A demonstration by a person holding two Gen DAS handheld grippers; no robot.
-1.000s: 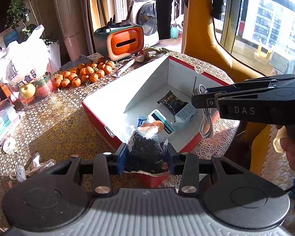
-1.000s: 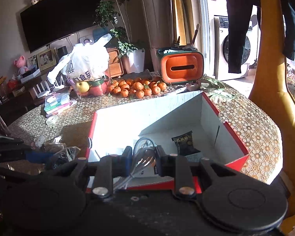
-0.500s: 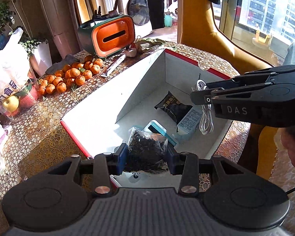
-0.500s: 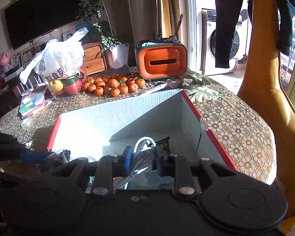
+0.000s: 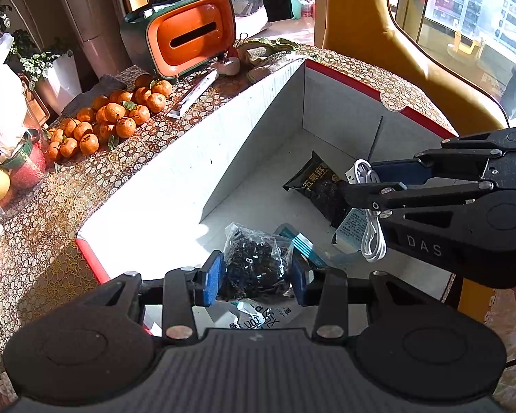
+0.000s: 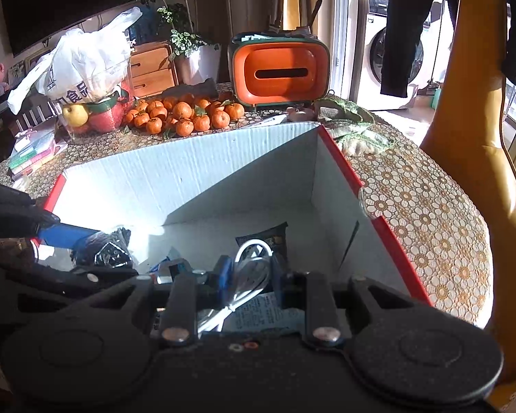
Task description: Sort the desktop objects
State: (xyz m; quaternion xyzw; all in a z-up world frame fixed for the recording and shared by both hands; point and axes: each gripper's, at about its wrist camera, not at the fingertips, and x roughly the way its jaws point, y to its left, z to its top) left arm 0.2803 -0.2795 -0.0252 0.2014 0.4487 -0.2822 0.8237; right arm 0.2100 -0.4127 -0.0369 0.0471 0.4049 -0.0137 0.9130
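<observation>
A red box with white inner walls point(image 5: 175, 172) stands open on the table; it also shows in the right wrist view point(image 6: 189, 186). My left gripper point(image 5: 256, 275) is shut on a clear bag of dark bits point(image 5: 258, 261) and holds it over the box's near left part. My right gripper point(image 6: 249, 277) is shut on a coiled white cable point(image 6: 251, 268) and holds it over the box's near right side; the cable hangs from it in the left wrist view point(image 5: 371, 237). A black snack packet point(image 5: 321, 186) and other small packets lie on the box floor.
Several tangerines point(image 5: 110, 117) lie on the patterned tablecloth behind the box. An orange tissue box point(image 5: 189, 32) stands at the back. A white plastic bag with fruit point(image 6: 82, 69) is at the back left. A yellow chair point(image 5: 371, 31) stands to the right.
Both grippers have moved forward over the open box, each keeping its load. The box interior now fills more of both views.
</observation>
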